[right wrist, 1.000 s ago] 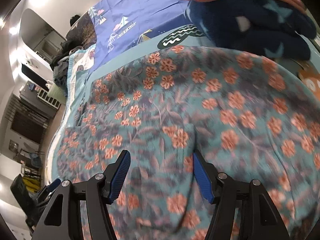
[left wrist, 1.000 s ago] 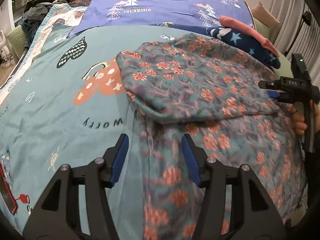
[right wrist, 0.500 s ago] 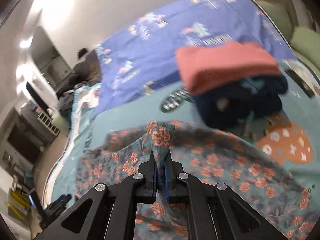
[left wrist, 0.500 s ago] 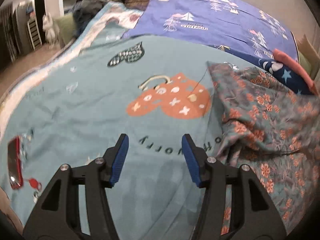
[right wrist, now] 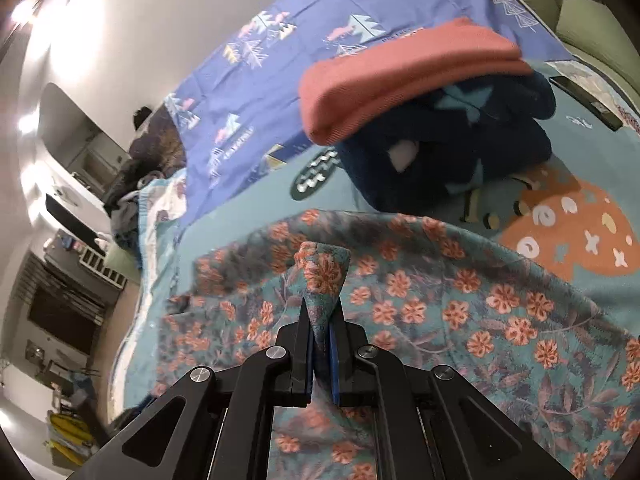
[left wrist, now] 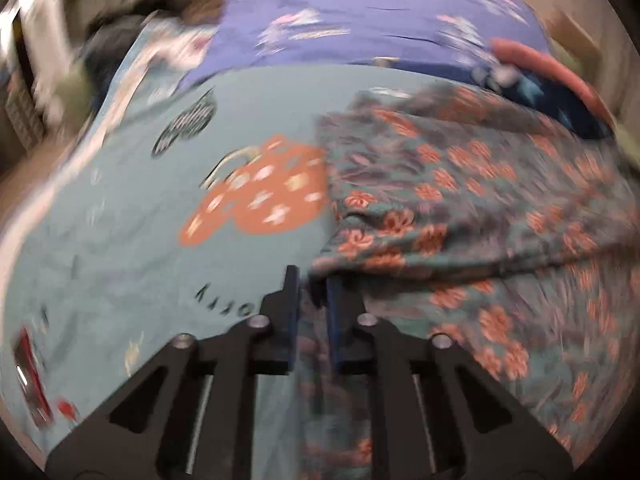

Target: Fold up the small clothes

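A teal garment with orange flowers (left wrist: 460, 184) lies spread on the bed, its upper layer folded over. In the blurred left wrist view my left gripper (left wrist: 313, 280) is at the garment's near left edge. Its jaws are closing, a dark fold of the cloth stands between the tips, and a narrow gap still shows beside it. In the right wrist view my right gripper (right wrist: 320, 320) is shut on a pinched peak of the same floral garment (right wrist: 460, 312), lifted a little off the bed.
The teal printed bedsheet (left wrist: 120, 240) stretches left of the garment. A folded pink garment (right wrist: 400, 76) sits on a folded navy star-print one (right wrist: 460, 152) behind it. A blue quilt (right wrist: 280, 80) covers the far side. A dark flat device (right wrist: 584, 100) lies at the right.
The left gripper swung back onto the garment's edge and narrowed its jaws from wide open. The right gripper, shut on the cloth since half a second ago, has risen with the pinched peak.
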Tool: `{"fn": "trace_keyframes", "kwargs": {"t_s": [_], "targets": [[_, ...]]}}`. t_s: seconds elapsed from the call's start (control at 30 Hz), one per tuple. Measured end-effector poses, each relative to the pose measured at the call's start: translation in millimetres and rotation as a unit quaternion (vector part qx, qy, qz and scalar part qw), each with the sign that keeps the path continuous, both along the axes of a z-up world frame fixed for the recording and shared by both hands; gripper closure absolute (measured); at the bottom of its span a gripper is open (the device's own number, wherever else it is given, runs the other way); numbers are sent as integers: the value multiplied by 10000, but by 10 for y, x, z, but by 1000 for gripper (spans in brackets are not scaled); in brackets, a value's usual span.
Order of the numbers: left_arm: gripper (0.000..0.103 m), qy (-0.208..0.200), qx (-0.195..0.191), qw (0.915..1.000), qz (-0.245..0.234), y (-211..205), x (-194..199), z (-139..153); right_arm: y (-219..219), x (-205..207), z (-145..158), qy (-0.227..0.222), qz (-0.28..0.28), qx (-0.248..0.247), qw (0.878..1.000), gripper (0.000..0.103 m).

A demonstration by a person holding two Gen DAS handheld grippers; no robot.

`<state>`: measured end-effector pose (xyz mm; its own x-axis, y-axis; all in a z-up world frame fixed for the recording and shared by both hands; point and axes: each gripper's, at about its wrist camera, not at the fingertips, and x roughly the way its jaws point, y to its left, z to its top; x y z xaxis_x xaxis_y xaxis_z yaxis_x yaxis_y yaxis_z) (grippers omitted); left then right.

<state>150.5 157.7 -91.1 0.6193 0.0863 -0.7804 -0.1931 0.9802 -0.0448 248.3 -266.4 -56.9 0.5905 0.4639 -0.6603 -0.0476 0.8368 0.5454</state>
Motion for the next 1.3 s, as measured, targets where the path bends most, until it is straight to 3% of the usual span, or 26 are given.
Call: {"fn": "trace_keyframes", "kwargs": {"t_s": [0.07, 0.13, 0.27, 0.37, 0.47, 0.5, 0.53, 0.6, 0.73, 0.87, 0.9, 0.93, 0.97, 1.03, 1.13, 1.23, 1.3], "targets": [[88, -8, -379, 9987, 347, 193, -66, -24, -31, -42, 2, 71, 71, 115, 9999, 96], [87, -3, -520, 9978, 419, 243, -124, -64, 2, -36, -86, 213, 124, 37, 9997, 95], [87, -94, -406, 9985, 348, 170, -234, -45, 147, 7, -383, 616, 213, -410, 9970, 93], [87, -138, -470, 9985, 237, 164, -293, 66, 95, -43, -393, 604, 152, -348, 9974, 92], [75, -401, -767, 9962, 2, 217, -319, 245, -33, -110, -293, 520, 53, -298, 9982, 86], [66, -489, -813, 9955, -45, 233, -292, 291, -83, -126, -255, 477, -2, -304, 9984, 85], [53, -578, -864, 9945, -83, 258, -199, 357, -130, -134, -228, 453, -63, -303, 9985, 85], [43, -626, -1013, 9927, -186, 289, 2, 393, -181, -128, -188, 456, -165, -285, 9984, 84], [42, -258, -1221, 9917, -308, 375, 624, 224, -195, -94, -102, 406, -171, -556, 9975, 79], [43, 194, -1848, 9819, -373, 470, 1098, -71, -276, 44, 91, 135, -169, -849, 9962, 66], [56, 243, -2025, 9783, -356, 476, 1155, -122, -316, 97, 109, 134, -200, -834, 9962, 62], [93, 228, -2237, 9736, -384, 465, 1184, -155, -352, 156, 117, 154, -256, -835, 9961, 62], [99, 173, -2394, 9698, -434, 456, 1184, -148, -380, 207, 112, 180, -303, -854, 9957, 62], [99, -248, -2338, 9717, -221, 491, 1076, -8, -436, 304, 76, 242, -378, -923, 9947, 62], [99, -795, -1701, 9821, 148, 640, 884, 195, -489, 362, 0, 327, -485, -967, 9936, 62], [98, -647, -1689, 9834, 155, 748, 849, 132, -529, 355, -80, 368, -501, -855, 9944, 62], [97, -596, -1453, 9876, 86, 693, 850, 132, -582, 315, -102, 380, -540, -840, 9943, 62]]}}
